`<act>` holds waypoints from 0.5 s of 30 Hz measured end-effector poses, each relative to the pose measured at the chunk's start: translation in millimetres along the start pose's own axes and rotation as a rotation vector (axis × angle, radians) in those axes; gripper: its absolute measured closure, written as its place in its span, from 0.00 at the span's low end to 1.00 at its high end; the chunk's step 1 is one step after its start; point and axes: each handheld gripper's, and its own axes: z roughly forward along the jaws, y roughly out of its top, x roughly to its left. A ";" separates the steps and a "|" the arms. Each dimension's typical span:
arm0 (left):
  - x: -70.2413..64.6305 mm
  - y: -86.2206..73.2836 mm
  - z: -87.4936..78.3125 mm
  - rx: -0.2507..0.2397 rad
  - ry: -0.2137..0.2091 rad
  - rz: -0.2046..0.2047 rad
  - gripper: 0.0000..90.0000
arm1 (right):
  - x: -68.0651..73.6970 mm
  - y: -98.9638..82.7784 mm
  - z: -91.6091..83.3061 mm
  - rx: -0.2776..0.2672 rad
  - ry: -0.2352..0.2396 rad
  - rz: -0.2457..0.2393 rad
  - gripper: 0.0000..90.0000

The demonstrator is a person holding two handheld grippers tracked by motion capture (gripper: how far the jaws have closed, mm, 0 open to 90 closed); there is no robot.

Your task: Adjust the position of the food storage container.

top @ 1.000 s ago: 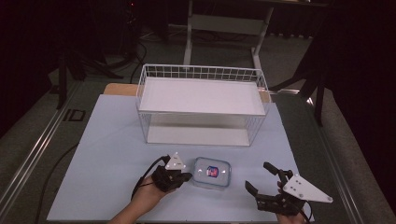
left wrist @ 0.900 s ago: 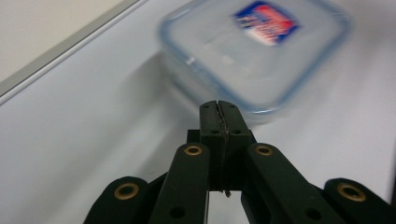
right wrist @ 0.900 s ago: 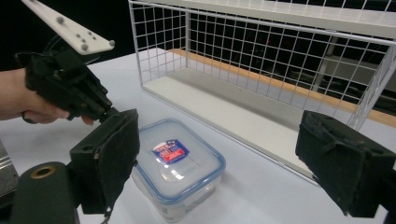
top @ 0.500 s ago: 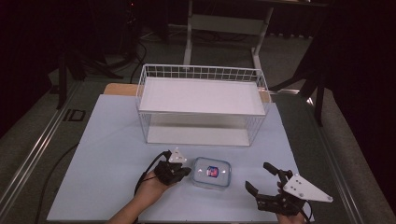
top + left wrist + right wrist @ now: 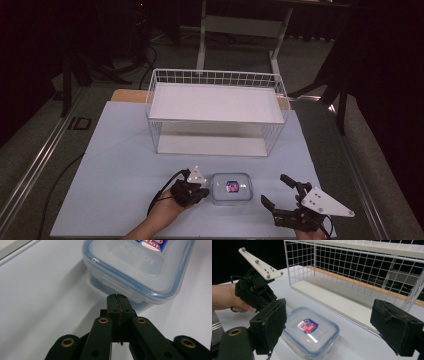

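A clear plastic container [image 5: 231, 188] with a blue-sealed lid and a red-and-blue label lies on the pale blue mat near the front edge. My left gripper [image 5: 204, 192] is shut and holds nothing. Its tips [image 5: 117, 297] sit right against the latch tab on the container's [image 5: 140, 262] side; I cannot tell whether they press on it. My right gripper [image 5: 274, 190] stands open to the right of the container, apart from it. Its two padded jaws frame the container [image 5: 310, 332] in the right gripper view, where the left gripper [image 5: 259, 293] and a hand also show.
A white wire basket [image 5: 215, 77] with a white floor stands behind the container at the mat's middle, its mesh wall [image 5: 362, 277] close ahead of the right gripper. The mat [image 5: 115, 165] has bare room at the left. Dark floor and cables surround the table.
My left gripper has edged slightly right, up to the container's side. The right gripper and the container have stayed put.
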 end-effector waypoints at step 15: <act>9.2 -4.8 -58.5 -0.174 -0.107 -0.151 0.03 | 4.7 2.6 12.3 0.057 0.012 -0.027 0.14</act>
